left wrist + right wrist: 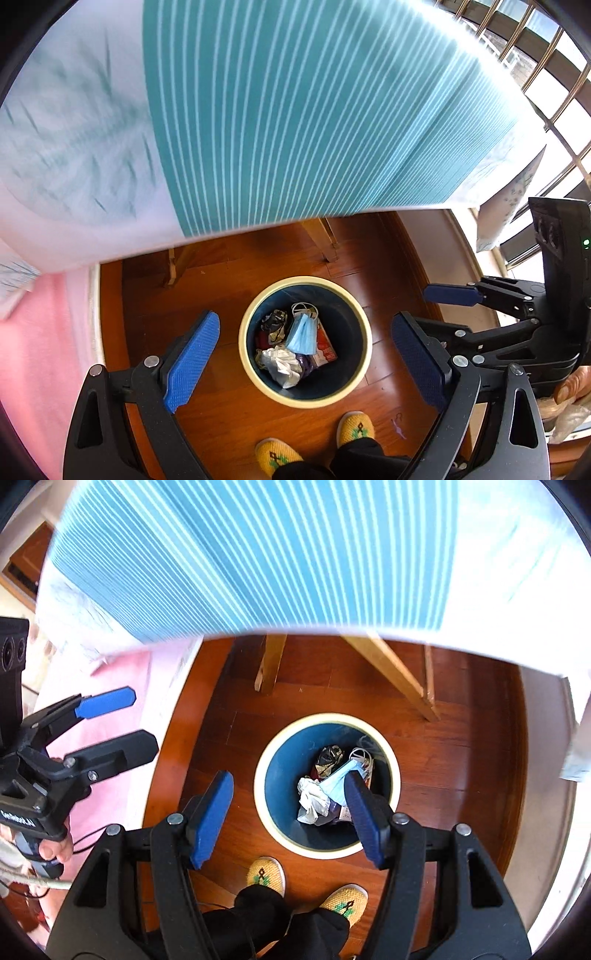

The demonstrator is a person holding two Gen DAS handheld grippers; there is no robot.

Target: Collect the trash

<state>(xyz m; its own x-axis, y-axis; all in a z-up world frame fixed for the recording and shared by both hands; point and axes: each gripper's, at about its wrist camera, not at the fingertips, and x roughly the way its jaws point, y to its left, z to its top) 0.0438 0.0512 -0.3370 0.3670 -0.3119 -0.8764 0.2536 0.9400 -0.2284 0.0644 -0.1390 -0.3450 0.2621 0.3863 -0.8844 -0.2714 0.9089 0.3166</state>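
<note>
A round bin (244,343) with a cream rim and dark blue inside stands on the wooden floor. Inside lie a blue face mask (303,332), crumpled white paper (282,363), a red carton (327,349) and a dark wrapper (275,325). My left gripper (306,363) hangs open high above the bin with nothing between its fingers. My right gripper (288,816) is open above the bin (259,786) too. Its right finger overlaps the mask (332,784) in this view, but the mask lies in the bin. Each gripper shows in the other's view: the right gripper (436,310), the left gripper (129,723).
A table under a teal-and-white striped cloth (295,110) overhangs the far side, its wooden legs (269,664) standing behind the bin. Pink fabric (40,350) lies on the left. The person's feet in yellow slippers (354,430) stand just before the bin. A small scrap (399,424) lies on the floor.
</note>
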